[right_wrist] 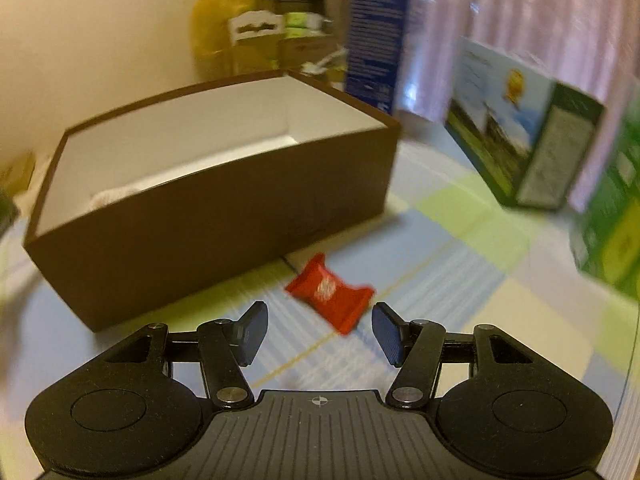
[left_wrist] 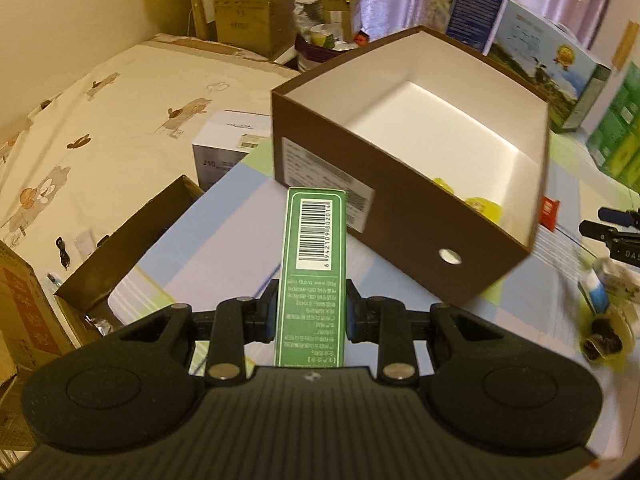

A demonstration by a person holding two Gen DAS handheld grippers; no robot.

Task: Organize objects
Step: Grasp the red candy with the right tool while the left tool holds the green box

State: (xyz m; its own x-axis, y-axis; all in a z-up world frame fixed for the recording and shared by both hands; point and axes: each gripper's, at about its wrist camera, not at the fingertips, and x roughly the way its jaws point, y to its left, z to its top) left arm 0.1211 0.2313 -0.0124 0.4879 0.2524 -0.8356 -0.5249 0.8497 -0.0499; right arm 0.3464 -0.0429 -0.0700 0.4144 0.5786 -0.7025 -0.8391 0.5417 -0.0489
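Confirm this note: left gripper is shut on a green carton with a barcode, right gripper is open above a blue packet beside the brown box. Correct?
One error: the packet is red, as the right wrist view shows. The rest holds: left gripper is shut on the green carton, right gripper is open beside the brown box.

Warm, dim indoor light, yellowish cast on both views. Brightest patch in left wrist view on the white inner floor of the brown box [left_wrist: 440, 128], lit from above; near inner walls shaded. Soft shadow under the box on the checked cloth [left_wrist: 224, 240]. Small glare spots on the metal pivots of the left gripper [left_wrist: 311, 312]. Barcode on the green carton [left_wrist: 312, 264] sharp. Strong fisheye bending, dark vignette in the corners. Right wrist view heavily motion-blurred: red packet [right_wrist: 330, 294], picture box [right_wrist: 524, 136], and curtain [right_wrist: 540, 12] smeared; right gripper [right_wrist: 319, 334] crisp.
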